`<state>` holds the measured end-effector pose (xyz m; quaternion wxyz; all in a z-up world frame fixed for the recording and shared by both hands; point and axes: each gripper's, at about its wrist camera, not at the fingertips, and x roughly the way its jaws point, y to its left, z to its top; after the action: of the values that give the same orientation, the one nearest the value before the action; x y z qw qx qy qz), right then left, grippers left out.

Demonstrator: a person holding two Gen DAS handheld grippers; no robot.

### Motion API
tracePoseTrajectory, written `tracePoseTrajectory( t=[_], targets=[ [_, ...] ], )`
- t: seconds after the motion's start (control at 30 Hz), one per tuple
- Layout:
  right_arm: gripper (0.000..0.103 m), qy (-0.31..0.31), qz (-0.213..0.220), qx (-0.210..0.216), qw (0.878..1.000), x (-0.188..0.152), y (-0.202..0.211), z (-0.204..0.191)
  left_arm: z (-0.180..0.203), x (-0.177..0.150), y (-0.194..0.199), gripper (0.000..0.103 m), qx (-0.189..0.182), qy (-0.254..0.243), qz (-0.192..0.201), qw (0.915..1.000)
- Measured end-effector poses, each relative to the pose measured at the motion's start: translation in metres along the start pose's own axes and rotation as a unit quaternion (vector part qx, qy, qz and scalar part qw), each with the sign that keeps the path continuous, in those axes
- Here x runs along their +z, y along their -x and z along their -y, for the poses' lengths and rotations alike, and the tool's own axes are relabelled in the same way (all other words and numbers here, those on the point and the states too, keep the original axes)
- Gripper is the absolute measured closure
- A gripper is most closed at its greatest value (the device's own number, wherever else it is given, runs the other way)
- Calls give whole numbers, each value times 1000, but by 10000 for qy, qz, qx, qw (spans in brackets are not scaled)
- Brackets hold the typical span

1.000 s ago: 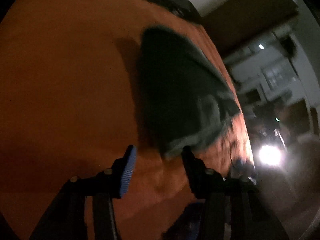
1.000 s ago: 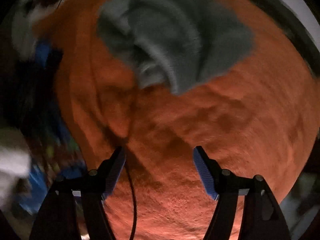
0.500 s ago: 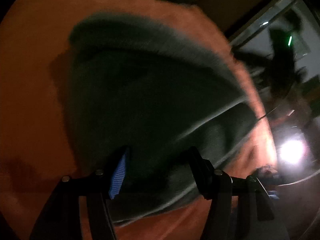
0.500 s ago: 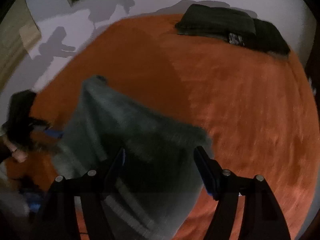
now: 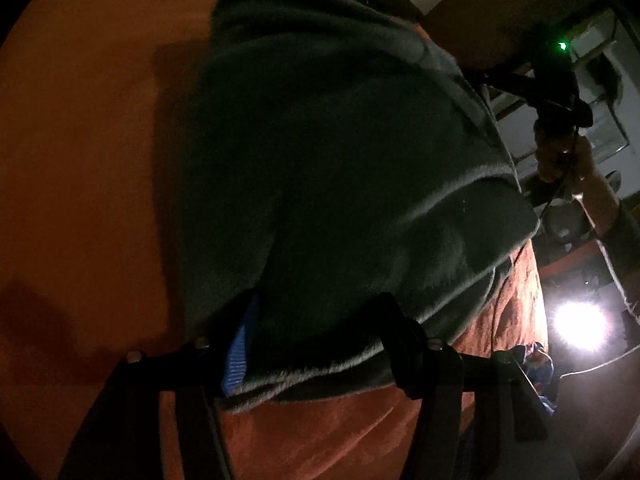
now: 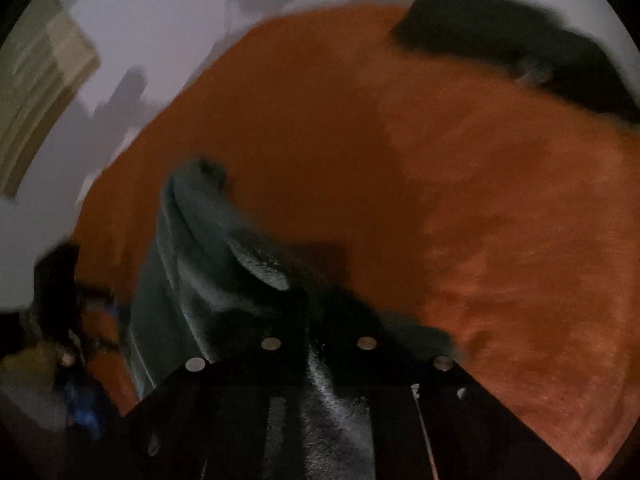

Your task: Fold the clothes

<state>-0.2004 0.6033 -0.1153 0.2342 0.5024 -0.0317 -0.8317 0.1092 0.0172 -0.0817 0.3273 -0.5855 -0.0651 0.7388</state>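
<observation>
Now right gripper (image 6: 308, 300) jaws closing on grey garment (image 6: 192, 240) (previously apart).

grey-green fleece garment (image 5: 340, 168), orange blanket (image 5: 80, 140)

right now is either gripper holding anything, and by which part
The right gripper is closing on the grey fleece garment, pinching its near edge. The left gripper straddles another edge with its fingers apart, not gripping.

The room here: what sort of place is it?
Probably a bedroom at night: an orange blanket spreads like bedding, a grey garment lies on it, folded dark clothes sit by the wall.
</observation>
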Motion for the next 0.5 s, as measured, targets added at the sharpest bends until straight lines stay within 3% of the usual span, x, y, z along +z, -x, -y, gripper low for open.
tracePoseTrajectory(
  t=[0.03, 0.1, 0.2, 0.23, 0.3, 0.33, 0.37, 0.5],
  targets=[
    [97, -221, 114, -45, 9997, -2, 8, 5, -3, -3, 2, 44, -33, 36, 20, 10000],
    [96, -679, -155, 9, 9976, -11, 0, 18, -8, -6, 6, 45, -129, 166, 14, 9998],
    [92, -298, -679, -265, 9969, -22, -20, 3, -12, -9, 30, 45, -265, 305, 26, 9992],
    [89, -180, -624, -282, 9975, -23, -15, -5, -14, -12, 41, 45, -299, 338, 48, 9990],
    [56, -55, -314, -175, 9993, -25, 7, -18, -19, -20, 51, 44, -203, 446, 13, 9988],
    [31, -84, -126, -267, 9995, -30, 21, -23, -23, -25, 55, 43, -152, 537, -29, 9984],
    [24, -117, 66, -370, 9992, -36, 35, -27, -26, -27, 56, 43, -155, 696, -68, 9974],
    [24, -848, 212, -662, 9940, -77, 68, -36, -22, -35, 61, 43, -48, 850, 176, 9962]
  ],
)
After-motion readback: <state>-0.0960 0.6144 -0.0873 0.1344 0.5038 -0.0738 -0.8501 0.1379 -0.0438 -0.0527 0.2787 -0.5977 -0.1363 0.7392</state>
